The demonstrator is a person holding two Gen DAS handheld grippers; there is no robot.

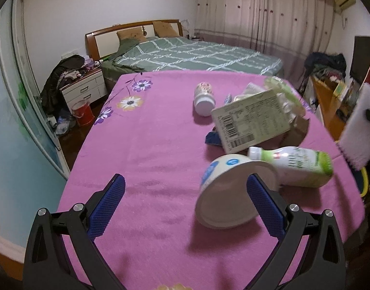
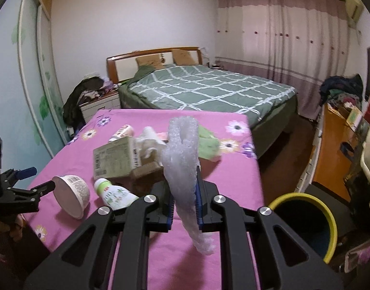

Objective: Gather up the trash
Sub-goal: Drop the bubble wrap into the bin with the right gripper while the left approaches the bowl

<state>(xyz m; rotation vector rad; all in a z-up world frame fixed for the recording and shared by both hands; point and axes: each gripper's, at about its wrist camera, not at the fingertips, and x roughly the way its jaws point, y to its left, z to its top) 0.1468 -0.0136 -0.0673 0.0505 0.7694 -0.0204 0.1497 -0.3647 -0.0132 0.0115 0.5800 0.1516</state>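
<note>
Pink flowered cloth (image 1: 146,145) covered the table, with a green checked bed (image 1: 189,53) and drawn curtains beyond it. Seen from the left wrist, the left gripper (image 1: 186,193) pointed down over the cloth with its blue-padded jaws wide apart and nothing gripped; a tipped white tub (image 1: 231,191) lay just beside its right finger, touching a green-and-white bottle (image 1: 296,166) on its side. Behind them sat a flat carton (image 1: 252,123) and a small toppled jar (image 1: 204,96). From the right wrist, the right gripper (image 2: 184,207) was clamped tight on a twisted strip of bubble wrap (image 2: 182,152), which stood up above the fingers and hung down below them, clear of the cloth. Only this view showed the yellow-rimmed bin (image 2: 330,220) on the floor just right of the table, and the left gripper from the side at the frame's left edge.
</note>
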